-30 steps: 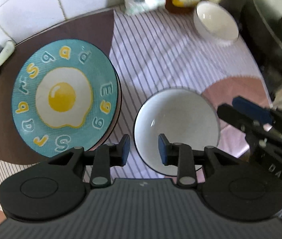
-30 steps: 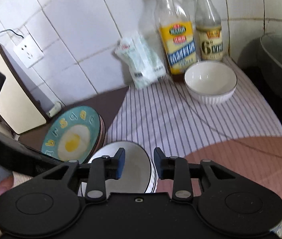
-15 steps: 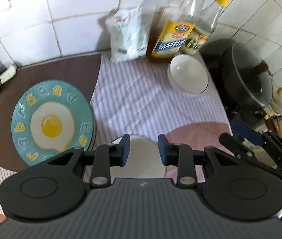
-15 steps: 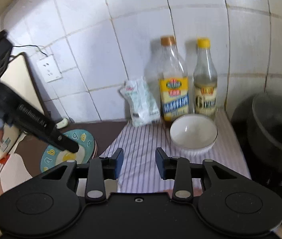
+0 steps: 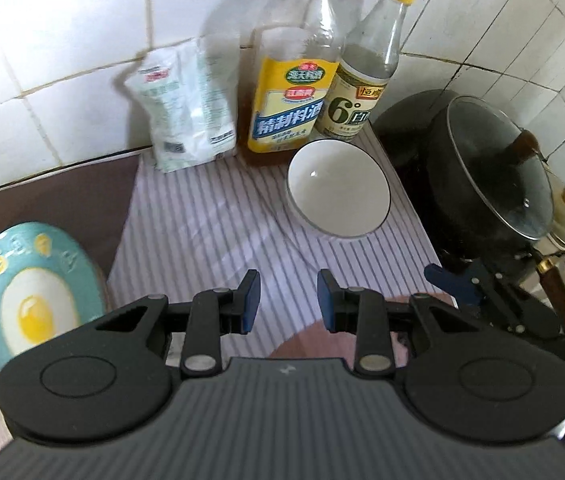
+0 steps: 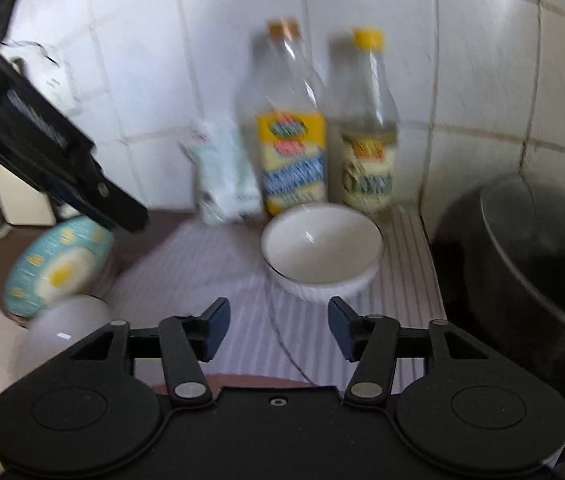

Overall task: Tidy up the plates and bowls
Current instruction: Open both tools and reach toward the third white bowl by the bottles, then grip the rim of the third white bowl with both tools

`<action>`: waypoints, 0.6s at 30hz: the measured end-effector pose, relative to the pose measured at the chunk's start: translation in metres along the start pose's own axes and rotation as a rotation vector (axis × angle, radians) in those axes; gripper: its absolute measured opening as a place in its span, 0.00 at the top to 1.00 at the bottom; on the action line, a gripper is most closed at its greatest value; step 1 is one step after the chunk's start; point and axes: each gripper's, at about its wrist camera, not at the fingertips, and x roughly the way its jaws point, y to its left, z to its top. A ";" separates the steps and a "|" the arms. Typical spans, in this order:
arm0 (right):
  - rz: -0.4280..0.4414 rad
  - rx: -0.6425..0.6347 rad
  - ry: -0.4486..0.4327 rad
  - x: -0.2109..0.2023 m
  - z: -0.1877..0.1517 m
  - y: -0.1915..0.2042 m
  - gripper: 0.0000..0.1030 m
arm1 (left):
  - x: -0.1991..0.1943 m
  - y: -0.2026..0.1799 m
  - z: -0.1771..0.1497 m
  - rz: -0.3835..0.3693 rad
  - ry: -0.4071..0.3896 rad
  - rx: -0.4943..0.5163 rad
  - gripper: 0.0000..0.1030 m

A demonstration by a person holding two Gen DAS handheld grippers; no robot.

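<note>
The white bowl point(image 6: 321, 246) is sitting straight ahead of the right hand-held gripper point(image 6: 278, 330), the nearer one; both it and the left hand-held gripper point(image 5: 288, 300) are gaping, empty.

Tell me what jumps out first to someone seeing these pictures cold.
The teal egg plate at the left, bright on the brown mat. Next the white bowl on the striped cloth, just in front of two yellow-labelled bottles by the tiled wall. Both grippers, left and right, are open and empty.
</note>
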 end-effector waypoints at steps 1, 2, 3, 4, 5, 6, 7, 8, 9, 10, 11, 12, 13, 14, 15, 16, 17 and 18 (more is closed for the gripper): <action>-0.032 0.011 0.004 0.009 -0.004 -0.004 0.32 | 0.008 0.000 0.002 0.000 0.006 -0.012 0.70; -0.059 0.020 0.000 0.014 -0.008 -0.007 0.30 | 0.016 0.001 0.005 0.001 0.014 -0.033 0.68; -0.081 0.032 -0.003 0.020 -0.013 -0.010 0.30 | 0.024 0.002 0.008 -0.007 0.014 -0.049 0.66; -0.090 0.036 0.011 0.027 -0.016 -0.013 0.30 | 0.029 0.003 0.011 -0.011 0.012 -0.060 0.65; -0.086 0.030 0.025 0.032 -0.017 -0.015 0.29 | 0.035 0.003 0.015 -0.006 0.010 -0.063 0.61; -0.076 0.013 0.040 0.038 -0.019 -0.016 0.28 | 0.040 0.002 0.018 -0.002 0.000 -0.058 0.57; -0.070 0.004 0.049 0.044 -0.021 -0.017 0.28 | 0.046 0.002 0.021 0.001 -0.007 -0.055 0.56; -0.069 0.002 0.055 0.049 -0.022 -0.017 0.27 | 0.051 0.001 0.024 0.009 -0.011 -0.051 0.53; -0.068 0.004 0.066 0.055 -0.024 -0.019 0.26 | 0.058 0.000 0.027 0.008 -0.007 -0.052 0.51; -0.070 0.012 0.080 0.061 -0.025 -0.020 0.26 | 0.065 0.000 0.030 0.004 -0.001 -0.058 0.50; -0.073 0.018 0.093 0.066 -0.025 -0.020 0.26 | 0.072 0.001 0.032 0.003 0.008 -0.066 0.47; -0.072 0.020 0.099 0.071 -0.025 -0.021 0.26 | 0.079 0.001 0.034 0.000 0.019 -0.071 0.47; -0.075 0.012 0.093 0.076 -0.026 -0.020 0.26 | 0.086 0.001 0.036 -0.003 0.025 -0.074 0.47; -0.092 -0.010 0.087 0.082 -0.025 -0.018 0.26 | 0.092 0.001 0.037 -0.005 0.028 -0.078 0.46; -0.114 -0.034 0.081 0.086 -0.025 -0.015 0.26 | 0.099 0.001 0.039 -0.007 0.035 -0.078 0.46; -0.119 -0.057 0.071 0.090 -0.024 -0.013 0.26 | 0.105 0.002 0.040 -0.010 0.040 -0.082 0.46; -0.113 -0.066 0.063 0.093 -0.023 -0.012 0.26 | 0.113 0.003 0.041 -0.008 0.047 -0.091 0.46; -0.105 -0.070 0.059 0.096 -0.022 -0.012 0.26 | 0.119 0.005 0.042 0.002 0.049 -0.100 0.47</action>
